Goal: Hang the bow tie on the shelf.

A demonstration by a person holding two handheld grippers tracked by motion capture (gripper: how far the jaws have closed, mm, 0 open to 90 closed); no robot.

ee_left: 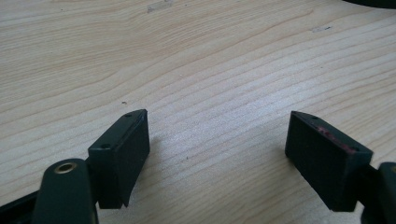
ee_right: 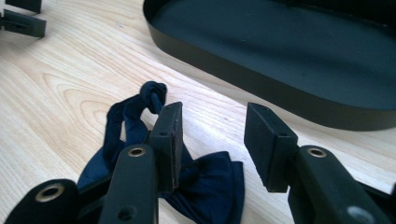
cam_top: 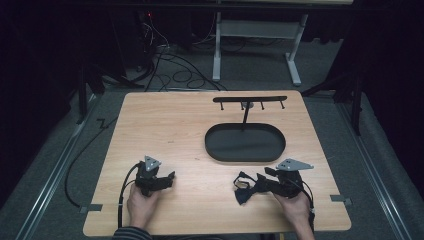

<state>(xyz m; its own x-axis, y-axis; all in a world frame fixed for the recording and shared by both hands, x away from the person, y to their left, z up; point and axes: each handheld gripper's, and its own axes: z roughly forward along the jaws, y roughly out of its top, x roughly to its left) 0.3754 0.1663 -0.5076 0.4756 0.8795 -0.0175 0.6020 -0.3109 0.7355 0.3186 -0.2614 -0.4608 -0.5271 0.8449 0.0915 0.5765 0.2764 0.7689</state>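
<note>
So, from the high view, the work looks barely begun. A dark bow tie (cam_top: 246, 189) lies on the surface (cam_top: 170, 125) near the front edge, just ahead of the right claw (cam_top: 260, 184), and well short of the black oval tray (cam_top: 245, 143) and the hook rack (cam_top: 250, 100) rising behind it. Nothing hangs on the hooks and the tray is bare. The left claw (cam_top: 169, 179) rests on the surface at the other side, well apart from the tie. My guess is the tie is meant for the rack or the tray, so lifting and carrying are all yet to do.

In the left gripper view, the left claw (ee_left: 217, 140) gapes wide over plain wood grain, with nothing between its jaws and nothing touching them.

In the right gripper view, the right claw (ee_right: 212, 140) stands about half open. The tie (ee_right: 205, 186) lies crumpled under and to the left of it, its strap (ee_right: 140, 109) bunched beside the left jaw, which seems to touch the cloth. The gap between the jaws shows bare wood, so nothing is gripped. The tray (ee_right: 280, 93) sits just beyond.
</note>
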